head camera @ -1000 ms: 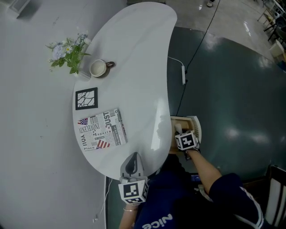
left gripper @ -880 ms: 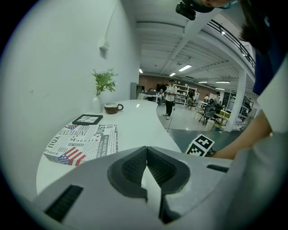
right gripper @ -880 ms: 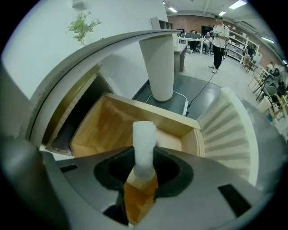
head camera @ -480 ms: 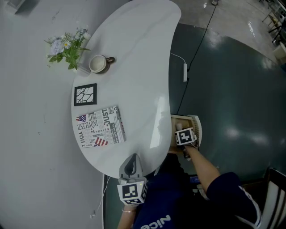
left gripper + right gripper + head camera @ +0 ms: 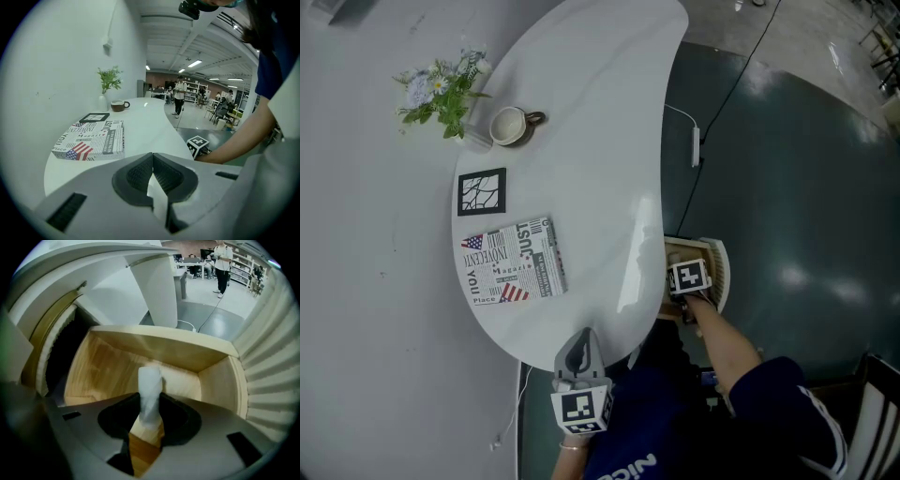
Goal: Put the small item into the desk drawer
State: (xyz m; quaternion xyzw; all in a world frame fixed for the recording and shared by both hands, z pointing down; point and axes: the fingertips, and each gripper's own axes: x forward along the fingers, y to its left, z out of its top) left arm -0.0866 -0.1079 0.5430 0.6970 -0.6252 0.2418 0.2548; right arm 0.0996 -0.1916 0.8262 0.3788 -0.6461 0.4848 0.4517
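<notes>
A small white roll-shaped item (image 5: 150, 387) sits upright between the pads of my right gripper (image 5: 151, 411), which is shut on it. The gripper points steeply down into the open wooden drawer (image 5: 154, 350), and the item hangs above the drawer's bare floor. In the head view the drawer (image 5: 721, 273) sticks out from under the right edge of the white desk (image 5: 591, 122); the right gripper's marker cube (image 5: 689, 277) covers the item there. My left gripper (image 5: 578, 351) rests over the desk's near edge, its jaws (image 5: 152, 173) shut with nothing in them.
On the desk lie a newspaper-print book (image 5: 514, 264), a black-and-white coaster (image 5: 481, 191), a mug (image 5: 508, 125) and a small plant (image 5: 441, 94). A white cable and power strip (image 5: 696, 146) run across the dark floor right of the desk.
My right gripper has sunk lower into the drawer with the white item still held. The left gripper has shifted only slightly by the desk's near edge.
</notes>
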